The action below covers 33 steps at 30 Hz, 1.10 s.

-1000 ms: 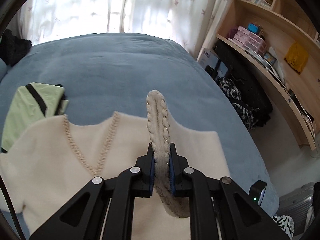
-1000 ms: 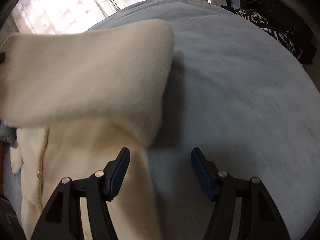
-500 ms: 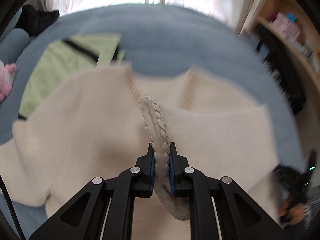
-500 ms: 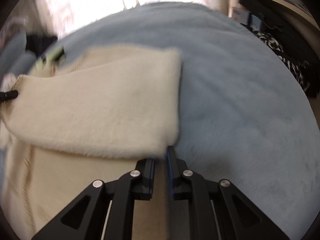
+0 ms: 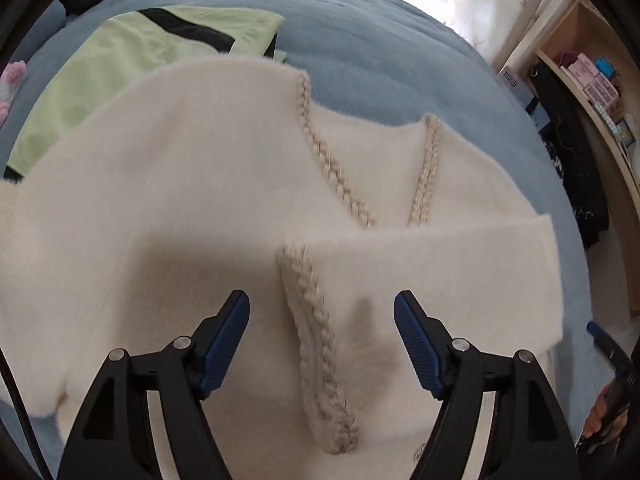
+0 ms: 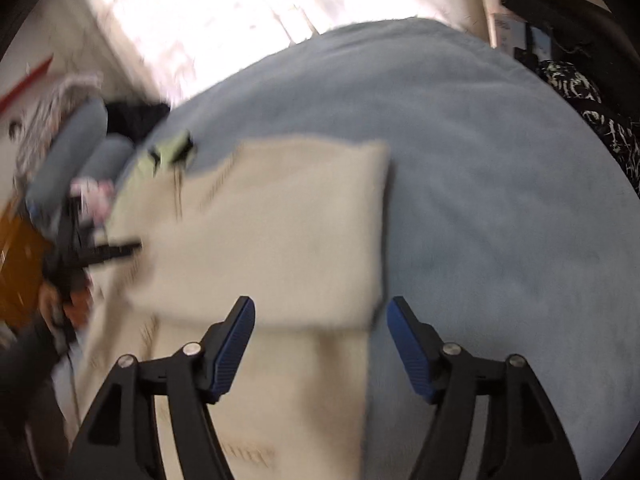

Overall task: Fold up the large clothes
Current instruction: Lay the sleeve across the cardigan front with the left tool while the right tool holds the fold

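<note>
Motion blur smears the cream sweater (image 6: 272, 240) and left-side clutter (image 6: 60, 184) in the right wrist view.

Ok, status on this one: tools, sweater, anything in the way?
Left tool opening, braided cuff lying loose between its fingers. Right tool opening, empty. Cream sweater flat on bed, sleeve folded across. Green garment alongside, partly under sweater.

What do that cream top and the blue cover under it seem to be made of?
The cream top looks like soft, fuzzy knit, perhaps wool or fleece: matte, hazy nap, with braided cord trim at the edges. The blue cover seems plush, short-pile fabric, matte and softly mottled.
</note>
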{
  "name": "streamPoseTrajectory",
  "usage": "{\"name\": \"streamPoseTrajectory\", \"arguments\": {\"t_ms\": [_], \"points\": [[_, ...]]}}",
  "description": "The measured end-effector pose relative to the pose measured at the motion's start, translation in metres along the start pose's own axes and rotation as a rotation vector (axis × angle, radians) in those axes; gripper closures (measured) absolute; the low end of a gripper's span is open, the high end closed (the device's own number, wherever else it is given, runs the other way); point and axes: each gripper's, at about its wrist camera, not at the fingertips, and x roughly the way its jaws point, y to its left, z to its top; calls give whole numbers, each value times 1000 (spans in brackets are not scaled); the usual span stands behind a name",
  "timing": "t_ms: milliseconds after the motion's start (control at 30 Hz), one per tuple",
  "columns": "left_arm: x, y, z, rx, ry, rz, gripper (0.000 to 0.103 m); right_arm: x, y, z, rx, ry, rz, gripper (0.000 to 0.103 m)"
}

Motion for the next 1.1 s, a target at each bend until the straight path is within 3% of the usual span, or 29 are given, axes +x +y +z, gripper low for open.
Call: {"name": "streamPoseTrajectory", "arguments": {"t_ms": [200, 267, 300, 333, 367, 400, 433, 467, 533, 633, 700, 800, 900, 967, 1033, 1100], "points": [[24, -7, 9, 13, 52, 44, 30, 59, -15, 60, 110, 13, -54, 34], [24, -10, 10, 22, 28, 44, 43, 84, -20, 73, 155, 37, -76, 34], [23, -11, 12, 27, 25, 46, 64, 96, -26, 79, 179, 57, -71, 34], [24, -12, 13, 29, 28, 60, 78, 107, -31, 82, 200, 75, -75, 34], [25, -13, 15, 28, 25, 84, 85, 116, -34, 83, 211, 82, -86, 36], [24, -12, 17, 27, 16, 86, 88, 121, -37, 84, 213, 88, -99, 49], [21, -9, 18, 24, 3, 78, 90, 127, -40, 83, 214, 101, -109, 73], [18, -9, 19, 30, -10, 80, 91, 132, -40, 83, 212, 118, -88, 82], [6, -11, 21, 65, -62, 89, 93, 126, -33, 85, 164, 84, -109, 89], [-9, -21, 26, 116, -178, 121, 94, 108, -20, 85, 104, -24, -101, 89], [-2, -20, 28, 121, -200, 130, 94, 112, -30, 82, 131, -46, -101, 89], [32, -12, 22, 133, -133, 173, 93, 139, -41, 72, 154, 13, -154, 85], [30, -14, 16, 151, -159, 189, 89, 131, -36, 72, 139, -2, -188, 76], [20, -14, 18, 135, -148, 179, 85, 119, -29, 75, 118, -4, -226, 76], [3, -16, 19, 131, -175, 205, 78, 96, -13, 75, 75, -69, -289, 75], [-19, -25, 15, 150, -250, 247, 78, 77, 4, 72, 33, -132, -321, 71]]}}
